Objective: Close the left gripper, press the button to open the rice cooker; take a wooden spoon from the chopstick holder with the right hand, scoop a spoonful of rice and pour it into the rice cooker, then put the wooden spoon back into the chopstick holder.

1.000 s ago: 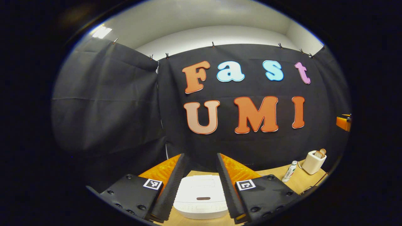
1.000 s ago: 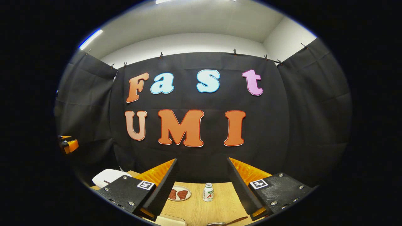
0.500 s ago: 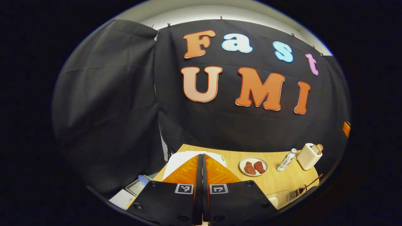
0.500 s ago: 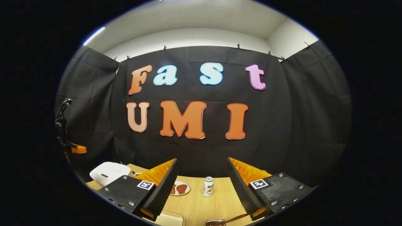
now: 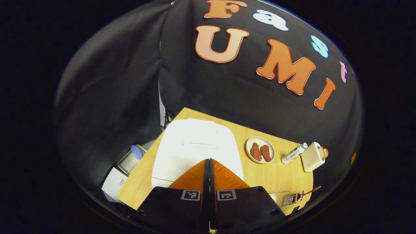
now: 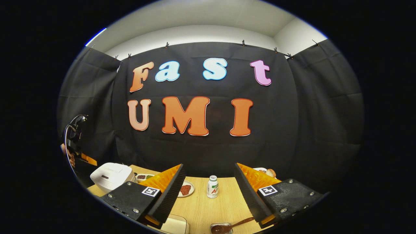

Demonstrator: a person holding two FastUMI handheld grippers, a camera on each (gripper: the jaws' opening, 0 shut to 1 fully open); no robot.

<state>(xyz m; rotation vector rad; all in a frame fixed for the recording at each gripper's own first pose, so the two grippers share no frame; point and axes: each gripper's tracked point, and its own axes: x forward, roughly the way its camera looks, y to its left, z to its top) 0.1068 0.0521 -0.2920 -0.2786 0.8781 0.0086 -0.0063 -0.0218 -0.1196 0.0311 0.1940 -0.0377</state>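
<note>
While the rice cooker (image 5: 196, 152) sits shut on the table (image 5: 279, 175) with its lid still down, I judge the button press not yet made. My left gripper (image 5: 208, 162) has its two fingers pressed flat together with nothing between them, tilted down over the front half of the white lid; I cannot make out the button itself behind the fingers.

Risks, as I assess them: the tip could land on plain lid rather than the button and do nothing, since my aim is blind here. A hard or slanted push could also slide the cooker toward the table's near edge.

My right gripper (image 6: 208, 191) hangs level above the table's near side, its fingers spread wide and empty. Between them I see a small white bottle (image 6: 212, 187). The chopstick holder (image 5: 312, 156) stands at the table's far right end in the left gripper view, wooden spoon (image 5: 323, 152) heads poking from its top, a plate (image 5: 260, 150) of reddish food between it and the cooker. A brown spoon (image 6: 232, 226) lies near the right gripper.
</note>
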